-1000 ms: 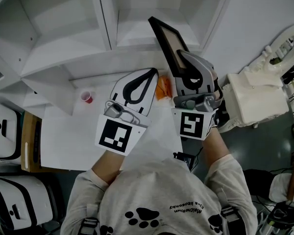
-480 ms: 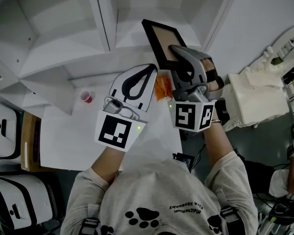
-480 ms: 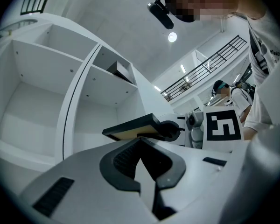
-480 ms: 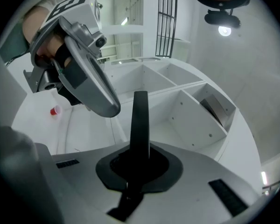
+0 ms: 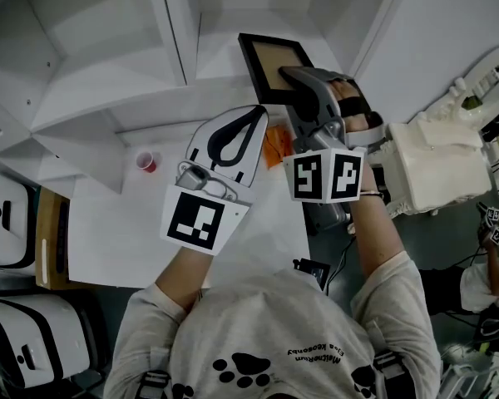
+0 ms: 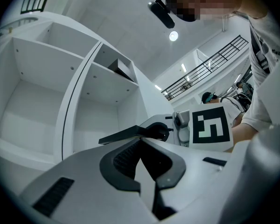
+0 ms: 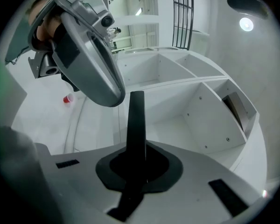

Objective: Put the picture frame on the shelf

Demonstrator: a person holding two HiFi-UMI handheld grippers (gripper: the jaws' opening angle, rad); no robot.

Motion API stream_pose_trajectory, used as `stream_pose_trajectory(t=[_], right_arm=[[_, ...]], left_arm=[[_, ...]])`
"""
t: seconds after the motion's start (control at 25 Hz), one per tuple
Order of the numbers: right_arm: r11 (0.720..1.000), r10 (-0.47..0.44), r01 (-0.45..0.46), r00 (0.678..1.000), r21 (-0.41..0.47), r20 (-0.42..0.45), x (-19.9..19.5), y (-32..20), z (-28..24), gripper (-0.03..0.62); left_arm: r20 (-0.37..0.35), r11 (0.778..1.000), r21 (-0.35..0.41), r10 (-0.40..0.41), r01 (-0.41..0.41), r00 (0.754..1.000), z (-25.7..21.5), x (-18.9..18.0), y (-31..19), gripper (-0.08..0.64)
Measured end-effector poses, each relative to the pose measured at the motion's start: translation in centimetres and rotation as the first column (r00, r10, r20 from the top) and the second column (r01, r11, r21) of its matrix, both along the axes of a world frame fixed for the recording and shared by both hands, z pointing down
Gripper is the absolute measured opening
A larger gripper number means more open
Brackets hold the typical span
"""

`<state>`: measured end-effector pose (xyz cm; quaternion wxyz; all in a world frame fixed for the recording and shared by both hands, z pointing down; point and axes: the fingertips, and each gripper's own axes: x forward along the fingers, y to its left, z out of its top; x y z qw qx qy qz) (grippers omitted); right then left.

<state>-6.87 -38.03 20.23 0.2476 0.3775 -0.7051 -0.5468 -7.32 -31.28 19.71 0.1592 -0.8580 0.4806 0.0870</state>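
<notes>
The black picture frame [image 5: 276, 65], with its tan face showing, is clamped by one edge in the closed jaws of the right gripper [image 5: 302, 80]. It is held up before the white shelf [image 5: 108, 65], right of its divider. The left gripper [image 5: 251, 119], jaws together and empty, hovers just beside it over the counter [image 5: 108, 223], where a small red cup [image 5: 148, 163] stands.
</notes>
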Motion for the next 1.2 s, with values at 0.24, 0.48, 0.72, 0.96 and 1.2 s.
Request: stream_pose_trajectory(t=[0.24, 0.48, 0.72, 0.96, 1.2], right_arm=[[1.0, 0.007, -0.007, 0.998, -0.005, -0.06, -0.3, -0.6, 0.2, 0.038], [1.0, 0.014, -0.015, 0.99, -0.005, -0.14, -0.7, -0.9, 0.9, 0.04], [1.0, 0.009, -0.009, 0.989, 0.0, -0.149, -0.9, -1.3, 0.9, 0.04], [1.0, -0.001, 0.003, 0.989, 0.012, -0.146, -0.9, -1.4, 0.7, 0.04], [0.999, -0.027, 0.023, 0.989, -0.031, -0.143, -0.8, -1.2, 1.0, 0.041]], left_arm=[[0.007, 1.0, 0.016, 0.01, -0.01, 1.0, -0.5, 0.7, 0.1, 0.02], [0.016, 0.999, 0.024, 0.032, -0.032, 0.999, -0.8, 1.6, -0.2, 0.02], [0.039, 0.999, 0.03, 0.041, -0.042, 0.998, -0.6, 2.5, -1.2, 0.02], [0.06, 0.998, 0.027, 0.047, -0.048, 0.997, -0.4, 3.2, -2.1, 0.02], [0.073, 0.998, 0.024, 0.05, -0.052, 0.996, -0.3, 3.8, -2.7, 0.02]])
